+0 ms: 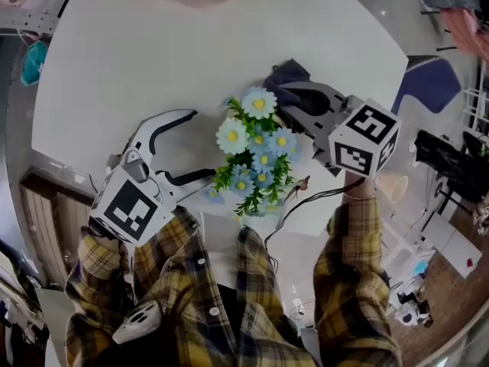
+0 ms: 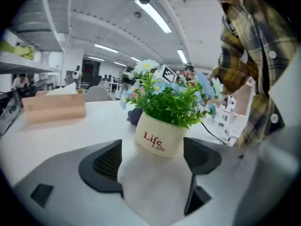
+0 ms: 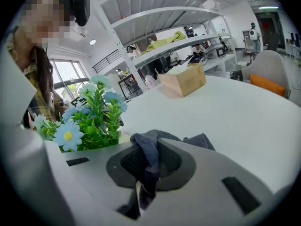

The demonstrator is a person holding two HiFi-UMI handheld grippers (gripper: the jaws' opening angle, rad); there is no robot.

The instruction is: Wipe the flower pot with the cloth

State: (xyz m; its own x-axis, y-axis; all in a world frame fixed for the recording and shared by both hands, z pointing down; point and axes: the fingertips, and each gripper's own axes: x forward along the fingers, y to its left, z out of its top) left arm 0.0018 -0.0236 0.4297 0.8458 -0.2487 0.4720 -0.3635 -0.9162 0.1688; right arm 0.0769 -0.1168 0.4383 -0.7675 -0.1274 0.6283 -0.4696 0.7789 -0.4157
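So the flower pot [image 2: 159,136] is a little cream one with "Life" printed on it in red, stuffed with blue and white fake flowers [image 1: 254,145], and it sits on the white bench [image 1: 153,44] close to the edge nearest the person. From the head view the blooms pretty much cover the pot. The left tool [image 1: 200,145] is spread wide open with nothing pinched; in the left gripper view the pot sits right in the gap between the two dark pads, and it's hard to say whether either pad actually touches it. The right tool [image 3: 141,173] is on the other side of the plant, jaws pressed together on a dark grey-blue cloth [image 3: 146,149], which bunches up over the pads and hangs out past them. The cloth sits just beside the flowers. There's also a wooden box [image 3: 184,81] further back on the bench, well apart from all this.
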